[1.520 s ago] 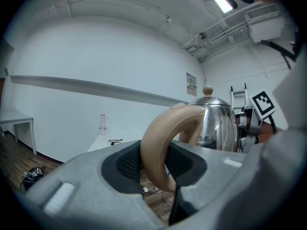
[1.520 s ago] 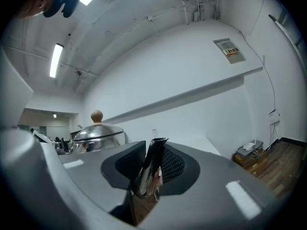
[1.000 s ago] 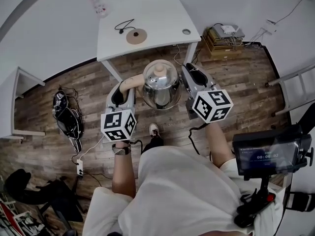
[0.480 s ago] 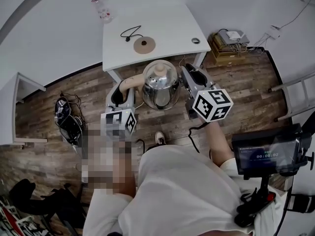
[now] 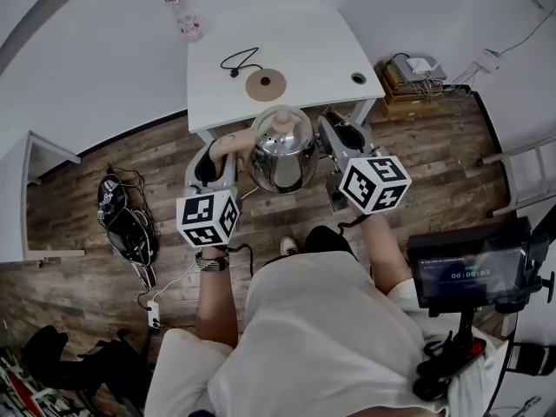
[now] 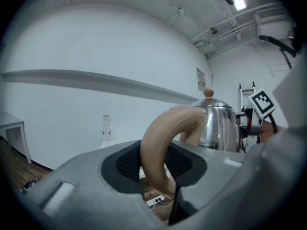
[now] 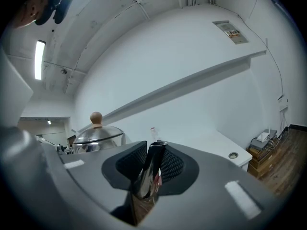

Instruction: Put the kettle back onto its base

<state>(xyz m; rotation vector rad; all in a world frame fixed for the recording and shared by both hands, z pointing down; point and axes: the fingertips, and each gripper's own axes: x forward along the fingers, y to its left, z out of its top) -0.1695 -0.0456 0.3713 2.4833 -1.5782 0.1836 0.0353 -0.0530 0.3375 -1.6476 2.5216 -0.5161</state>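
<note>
A shiny steel kettle (image 5: pixel 282 150) with a tan knob and tan handle hangs in the air between my two grippers, just short of the white table (image 5: pixel 304 46). Its round brown base (image 5: pixel 266 84) lies on that table with a black cord beside it. My left gripper (image 5: pixel 217 153) is shut on the curved tan handle (image 6: pixel 160 147). My right gripper (image 5: pixel 335 134) is shut on the steel spout (image 7: pixel 148 174). The domed lid (image 7: pixel 98 134) shows to the left in the right gripper view.
A small clear bottle (image 5: pixel 185 16) stands at the table's far left corner, and a cable hole (image 5: pixel 359 78) sits at its right edge. Stacked boxes (image 5: pixel 415 72) lie right of the table. A black bag (image 5: pixel 126 220) and power strip (image 5: pixel 155 314) lie on the wooden floor.
The person has stepped toward the table with the kettle held in both grippers. The table and base now lie closer to the kettle. Neither grip has changed.
</note>
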